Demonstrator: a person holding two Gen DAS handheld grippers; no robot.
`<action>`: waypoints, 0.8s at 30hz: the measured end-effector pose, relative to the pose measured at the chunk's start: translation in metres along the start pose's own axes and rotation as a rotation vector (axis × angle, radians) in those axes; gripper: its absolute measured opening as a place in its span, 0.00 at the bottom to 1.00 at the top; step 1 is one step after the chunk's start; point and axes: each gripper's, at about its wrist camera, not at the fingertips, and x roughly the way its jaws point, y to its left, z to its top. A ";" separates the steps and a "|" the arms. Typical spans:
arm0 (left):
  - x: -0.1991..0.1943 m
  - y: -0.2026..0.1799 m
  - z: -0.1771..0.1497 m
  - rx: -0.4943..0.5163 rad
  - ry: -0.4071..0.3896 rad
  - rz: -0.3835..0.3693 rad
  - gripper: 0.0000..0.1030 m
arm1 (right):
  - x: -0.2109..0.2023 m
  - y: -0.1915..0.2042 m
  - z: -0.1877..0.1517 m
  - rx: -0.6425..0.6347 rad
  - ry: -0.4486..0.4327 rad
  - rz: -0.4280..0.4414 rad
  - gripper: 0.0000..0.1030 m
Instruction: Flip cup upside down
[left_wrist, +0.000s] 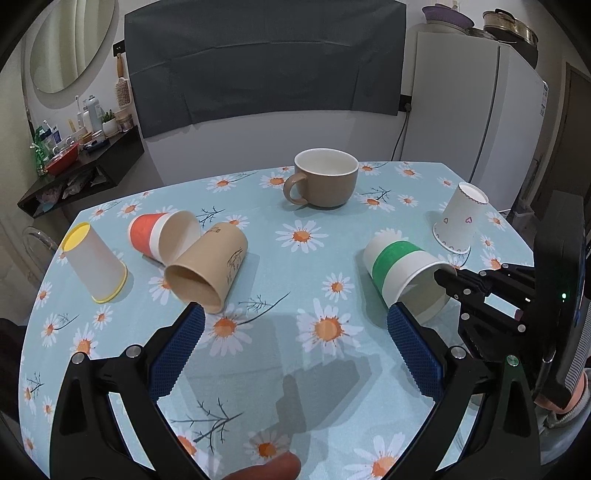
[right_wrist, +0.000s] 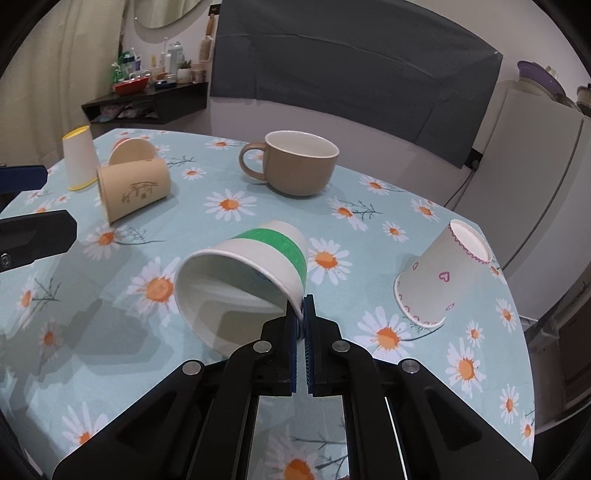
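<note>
A white paper cup with a green band (right_wrist: 255, 262) lies on its side on the daisy tablecloth, mouth toward me. My right gripper (right_wrist: 301, 306) is shut on its rim at the right side, one finger inside the cup, one outside. The same cup shows in the left wrist view (left_wrist: 402, 273), with the right gripper (left_wrist: 448, 278) at its rim. My left gripper (left_wrist: 295, 325) is open and empty, low over the cloth between the brown paper cup and the green-banded cup.
A brown ceramic mug (left_wrist: 325, 177) stands upright at the back. A brown paper cup (left_wrist: 208, 269) and an orange-banded cup (left_wrist: 162, 236) lie on their sides at the left. A yellow-rimmed cup (left_wrist: 96, 262) and a heart-print cup (left_wrist: 458, 221) stand upside down.
</note>
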 end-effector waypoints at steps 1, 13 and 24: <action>-0.004 0.001 -0.004 -0.005 0.000 -0.003 0.94 | -0.004 0.004 -0.004 -0.004 -0.004 0.005 0.03; -0.054 0.008 -0.048 -0.018 -0.015 0.023 0.94 | -0.054 0.049 -0.050 -0.007 -0.044 0.105 0.03; -0.070 0.014 -0.066 -0.048 -0.001 0.029 0.94 | -0.075 0.075 -0.068 -0.035 -0.060 0.121 0.04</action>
